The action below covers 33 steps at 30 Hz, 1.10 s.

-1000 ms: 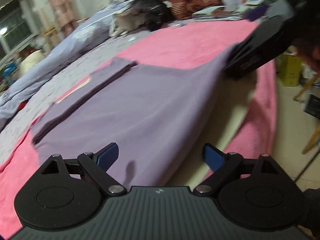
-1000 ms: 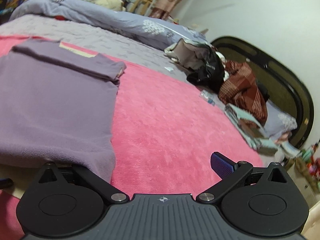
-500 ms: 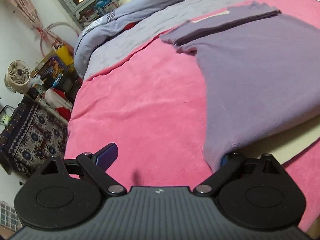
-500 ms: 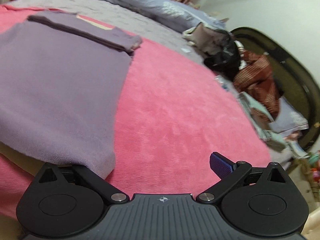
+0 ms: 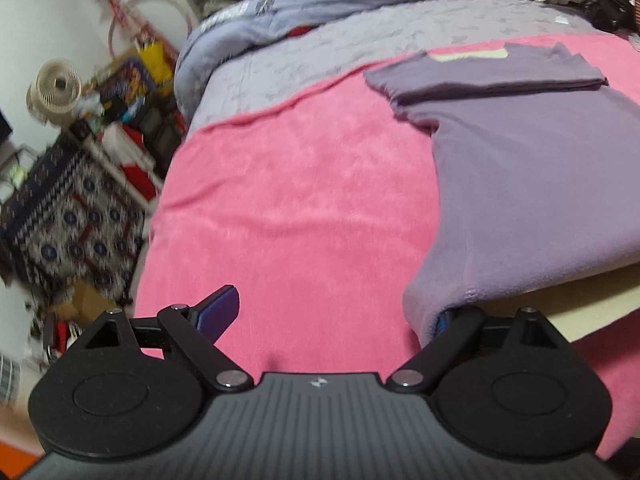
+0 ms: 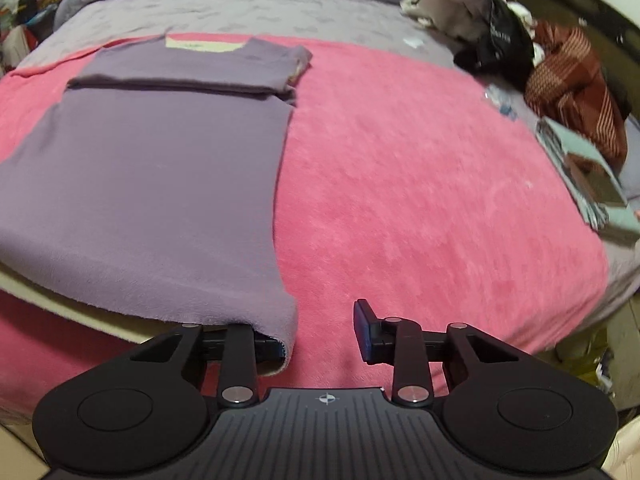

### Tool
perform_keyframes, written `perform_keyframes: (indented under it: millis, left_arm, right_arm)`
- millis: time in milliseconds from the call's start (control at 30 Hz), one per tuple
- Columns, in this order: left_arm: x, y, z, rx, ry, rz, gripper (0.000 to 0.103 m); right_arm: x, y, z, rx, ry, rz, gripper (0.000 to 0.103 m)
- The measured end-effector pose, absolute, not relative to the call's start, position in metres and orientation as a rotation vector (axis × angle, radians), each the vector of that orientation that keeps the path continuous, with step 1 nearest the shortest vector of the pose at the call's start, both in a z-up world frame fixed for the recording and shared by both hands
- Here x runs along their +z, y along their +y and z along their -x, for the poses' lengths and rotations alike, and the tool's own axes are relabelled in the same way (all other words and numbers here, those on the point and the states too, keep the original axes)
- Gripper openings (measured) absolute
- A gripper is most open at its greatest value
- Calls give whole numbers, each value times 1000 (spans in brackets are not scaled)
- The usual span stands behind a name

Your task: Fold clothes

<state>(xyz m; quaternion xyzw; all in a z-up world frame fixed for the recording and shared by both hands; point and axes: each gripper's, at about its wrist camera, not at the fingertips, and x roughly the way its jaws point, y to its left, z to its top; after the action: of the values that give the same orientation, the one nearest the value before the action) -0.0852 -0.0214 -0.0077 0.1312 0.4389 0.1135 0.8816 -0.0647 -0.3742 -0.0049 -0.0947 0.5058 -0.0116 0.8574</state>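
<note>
A purple shirt (image 5: pixel 536 184) lies flat on the pink blanket (image 5: pixel 300 208), sleeves folded across its far end, over a cream folding board (image 5: pixel 580 300). My left gripper (image 5: pixel 332 316) is open at the shirt's near left hem corner; its right finger is under the cloth. In the right wrist view the shirt (image 6: pixel 152 168) fills the left side. My right gripper (image 6: pixel 320 336) is open at the near right hem corner, with its left finger under the cloth and the jaws narrower than before.
A lilac quilt (image 5: pixel 360 4) and grey sheet lie behind the blanket. A pile of clothes and a dark bag (image 6: pixel 500 36) sit at the far right by the headboard. A fan (image 5: pixel 56 92) and cluttered shelves stand left of the bed.
Both grippers have settled at the shirt's near hem corners, one finger of each sliding under the cloth. The left view swung away from the right gripper. The right jaws have closed partway.
</note>
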Motion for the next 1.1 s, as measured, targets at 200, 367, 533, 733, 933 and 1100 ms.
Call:
perform_keyframes:
  millis: [200, 367, 533, 733, 933, 1100]
  left_arm:
    - [27, -33, 52, 280, 864, -302, 93]
    - [62, -25, -40, 265, 774, -326, 94]
    - [41, -11, -175, 246, 899, -275, 96]
    - [-15, 5, -319, 244, 1164, -158, 98]
    - [-55, 25, -361, 191, 1351, 98, 97]
    - [-56, 75, -386, 249, 1341, 498, 100]
  right_arm:
    - [19, -391, 29, -23, 1037, 161, 52]
    - [51, -397, -58, 14, 902, 171, 65]
    - [54, -394, -191, 35, 835, 194, 78]
    - [-25, -378, -354, 27, 1078, 156, 88]
    - [-45, -374, -399, 72, 1190, 60, 90]
    - [-28, -420, -411, 63, 1131, -225, 98]
